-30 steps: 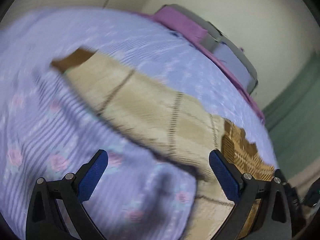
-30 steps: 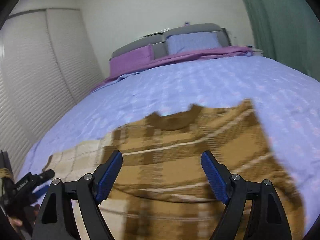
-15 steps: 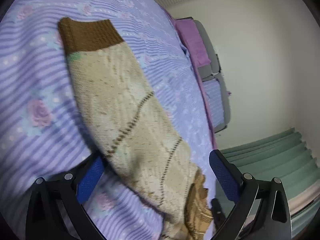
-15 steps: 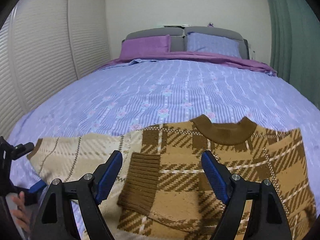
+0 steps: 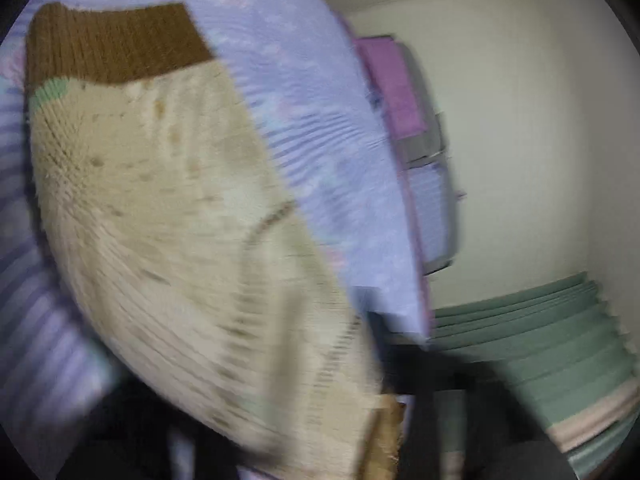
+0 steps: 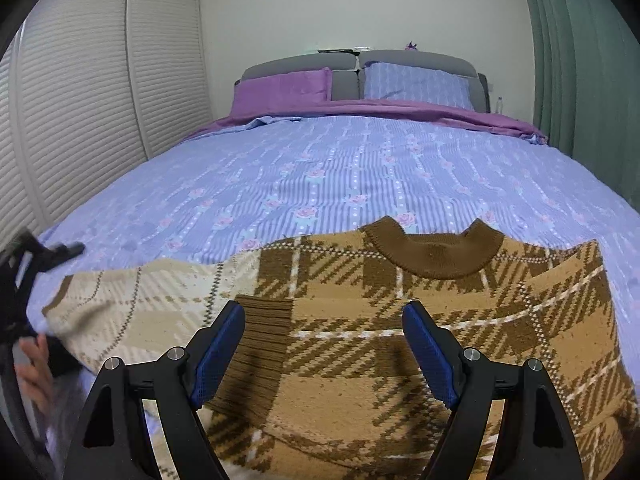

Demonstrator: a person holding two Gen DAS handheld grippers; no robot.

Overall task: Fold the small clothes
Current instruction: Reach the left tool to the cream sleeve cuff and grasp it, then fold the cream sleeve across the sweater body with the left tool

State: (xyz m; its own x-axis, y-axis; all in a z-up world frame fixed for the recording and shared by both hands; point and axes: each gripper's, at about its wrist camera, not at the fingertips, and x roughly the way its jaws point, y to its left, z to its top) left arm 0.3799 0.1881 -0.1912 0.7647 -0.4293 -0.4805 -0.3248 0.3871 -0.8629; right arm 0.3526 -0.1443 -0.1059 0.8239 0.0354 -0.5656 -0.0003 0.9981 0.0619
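A brown and tan plaid sweater (image 6: 420,320) lies flat, front up, on the near part of a bed (image 6: 360,168) covered with a lilac, rose-patterned bedspread. Its dark brown collar (image 6: 434,252) points toward the headboard (image 6: 344,76). One sleeve, with a ribbed brown cuff (image 6: 262,344), is folded across the sweater's chest. The other sleeve (image 6: 152,300), cream with thin brown lines, stretches out from the sweater toward the louvered closet doors (image 6: 100,112).

The right gripper (image 6: 324,356) hangs over the lower chest of the sweater with its blue-padded fingers (image 6: 218,354) spread wide apart and nothing between them; the folded cuff lies below the left finger.

The left gripper (image 6: 24,292) shows blurred at the end of the outstretched sleeve, with part of a hand (image 6: 34,372) beside it. In its own view the picture is smeared and the fingers cannot be made out; the cream sleeve (image 5: 180,260) fills the frame right up to the lens, its brown cuff (image 5: 112,44) at the far end against the bedspread. Its jaws have just been closing and now stand together, but whether they pinch the sleeve cannot be told.

Beyond the sweater, a purple pillow (image 6: 284,88) and a lilac pillow (image 6: 416,84) lean on the headboard. A green curtain (image 6: 580,60) hangs beside the bed, opposite the closet doors.
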